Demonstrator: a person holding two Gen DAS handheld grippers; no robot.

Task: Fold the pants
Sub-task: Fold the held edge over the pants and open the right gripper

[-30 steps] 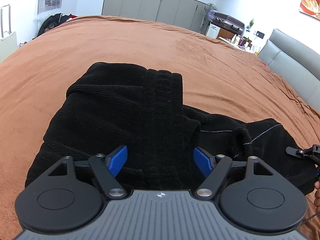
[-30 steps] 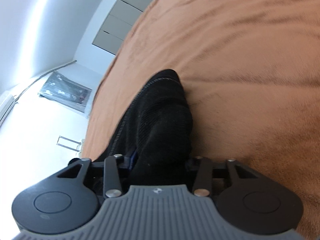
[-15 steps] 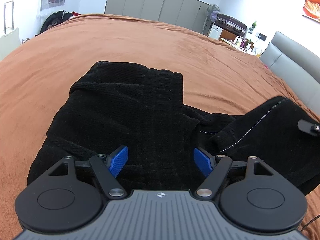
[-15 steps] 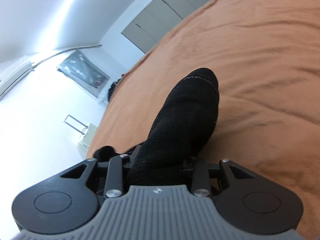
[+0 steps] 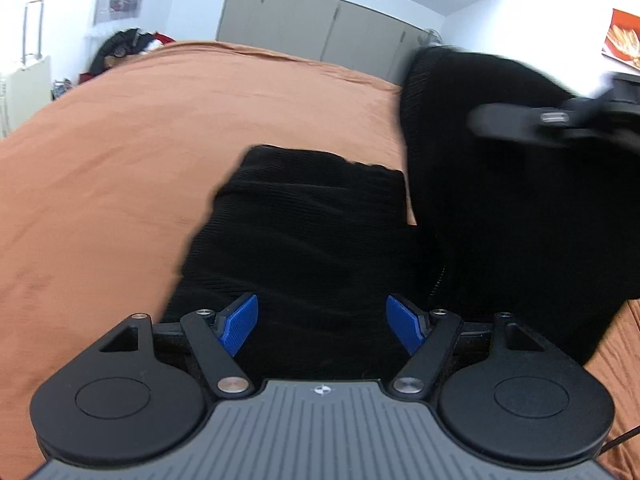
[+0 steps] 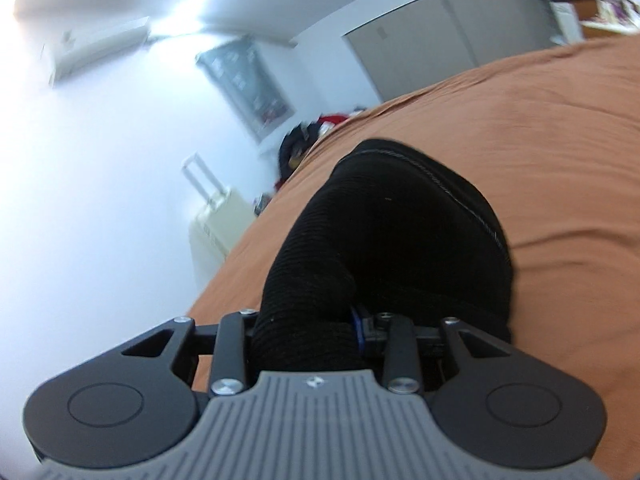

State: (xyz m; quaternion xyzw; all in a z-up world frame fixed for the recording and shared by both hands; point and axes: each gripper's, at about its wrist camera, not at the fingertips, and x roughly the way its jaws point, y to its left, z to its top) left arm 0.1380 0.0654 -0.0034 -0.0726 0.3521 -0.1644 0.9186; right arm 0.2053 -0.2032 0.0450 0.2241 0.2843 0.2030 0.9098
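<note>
ribbed black cloth pants (image 5: 320,232), matt soft brown bedspread (image 5: 120,160)

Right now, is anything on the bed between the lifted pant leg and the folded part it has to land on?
Nothing visible. The right gripper holds the lifted pant leg beside the folded part; only bare bedspread surrounds it.

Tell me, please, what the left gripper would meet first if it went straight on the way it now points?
Most likely the black pants lying on the orange bedspread. The left gripper is open, angled down, with the fabric directly ahead; how far is hard to judge.
</note>
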